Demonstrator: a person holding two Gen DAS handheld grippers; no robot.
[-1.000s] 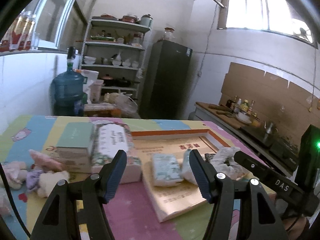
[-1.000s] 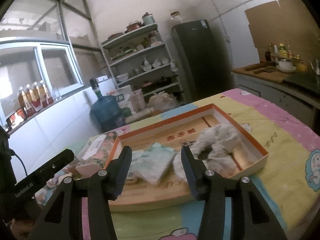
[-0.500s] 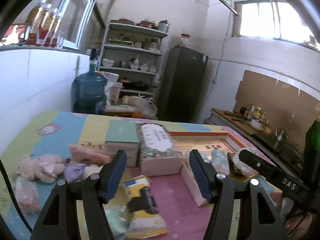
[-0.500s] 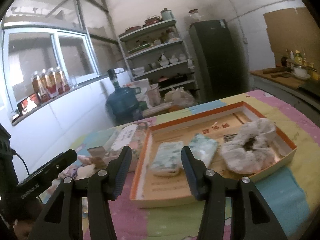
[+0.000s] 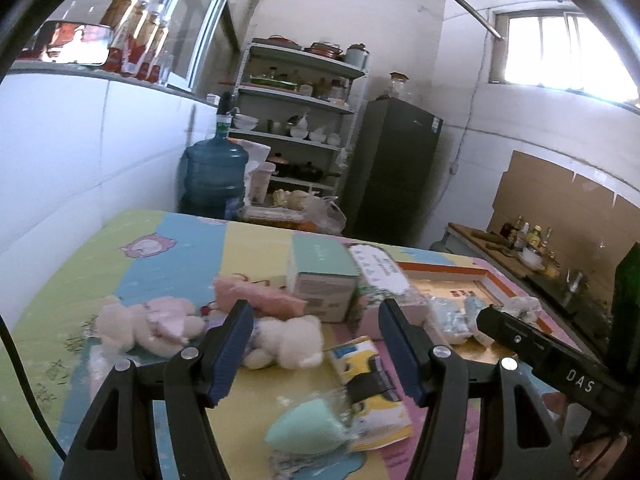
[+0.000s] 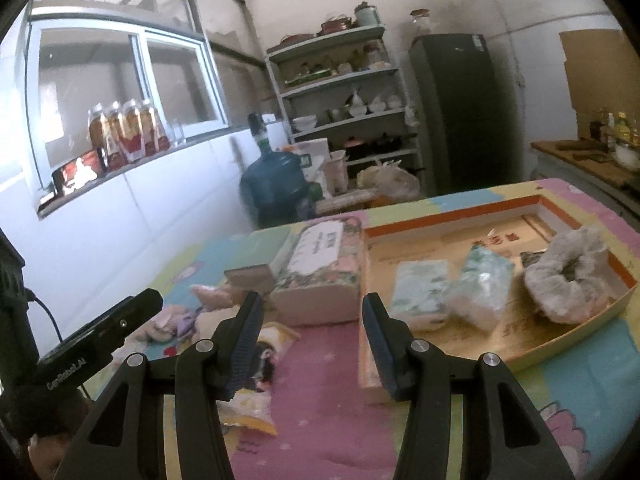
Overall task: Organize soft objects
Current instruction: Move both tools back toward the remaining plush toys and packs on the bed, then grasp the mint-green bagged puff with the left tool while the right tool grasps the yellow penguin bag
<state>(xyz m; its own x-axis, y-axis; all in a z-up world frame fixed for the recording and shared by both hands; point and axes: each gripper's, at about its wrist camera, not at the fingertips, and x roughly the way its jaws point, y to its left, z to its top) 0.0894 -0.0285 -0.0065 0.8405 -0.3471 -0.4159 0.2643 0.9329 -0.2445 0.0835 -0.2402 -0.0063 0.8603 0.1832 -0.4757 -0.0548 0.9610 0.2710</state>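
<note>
Both empty: left gripper (image 5: 316, 344) spread, white plush (image 5: 286, 342) lower-centre between its jaws; right gripper (image 6: 312, 336) farther.

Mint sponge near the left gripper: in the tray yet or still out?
Out. The mint sponge lies on the mat beside the yellow packet, well short of the orange-rimmed tray.

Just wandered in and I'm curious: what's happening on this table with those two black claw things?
A person is sorting soft things by hand-held grippers. Both the left gripper and right gripper are open and empty, above the mat. The shallow box already holds two tissue packs and a fluffy white piece. Plush toys, a mint sponge and a yellow packet lie loose outside it.
</note>
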